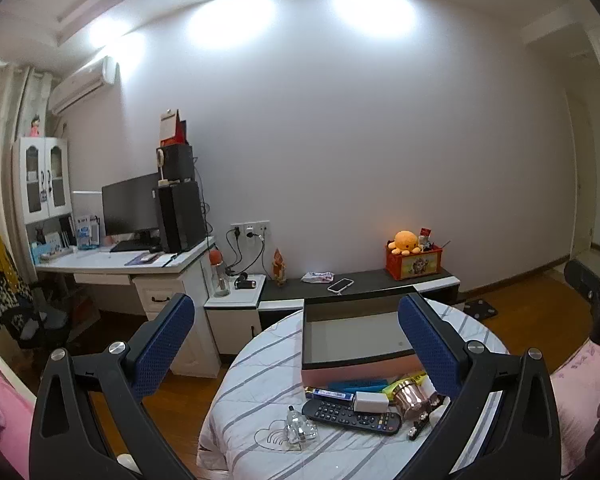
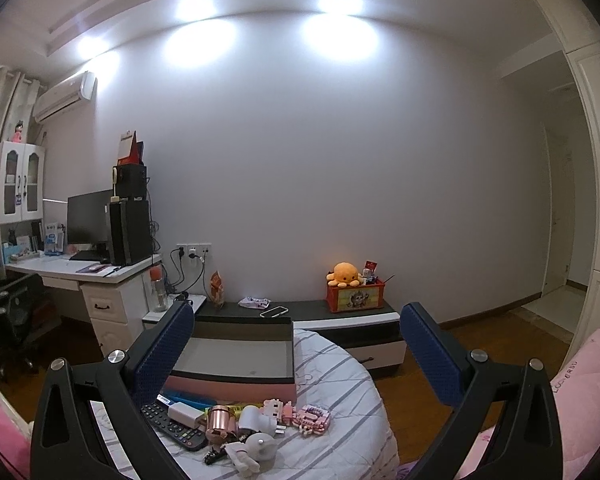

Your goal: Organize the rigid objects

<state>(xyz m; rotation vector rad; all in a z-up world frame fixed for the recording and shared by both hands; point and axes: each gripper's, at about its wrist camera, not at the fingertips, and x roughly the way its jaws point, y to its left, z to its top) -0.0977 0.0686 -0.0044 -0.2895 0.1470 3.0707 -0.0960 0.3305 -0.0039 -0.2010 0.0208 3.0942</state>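
Both tongs, left [image 1: 296, 344] & right [image 2: 296, 352], gape empty; open pink cardboard box [image 1: 352, 372] waits behind clutter, incl. black remote control [image 1: 352, 416], likely first pick.

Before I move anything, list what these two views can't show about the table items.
- Remote: left view, its far end lies under the white charger; button labels too small.
- Copper cup: left view, partly behind the left gripper finger.
- Box: right view, its left corner is behind the right gripper finger.
- Black piece: right view, too small to identify.
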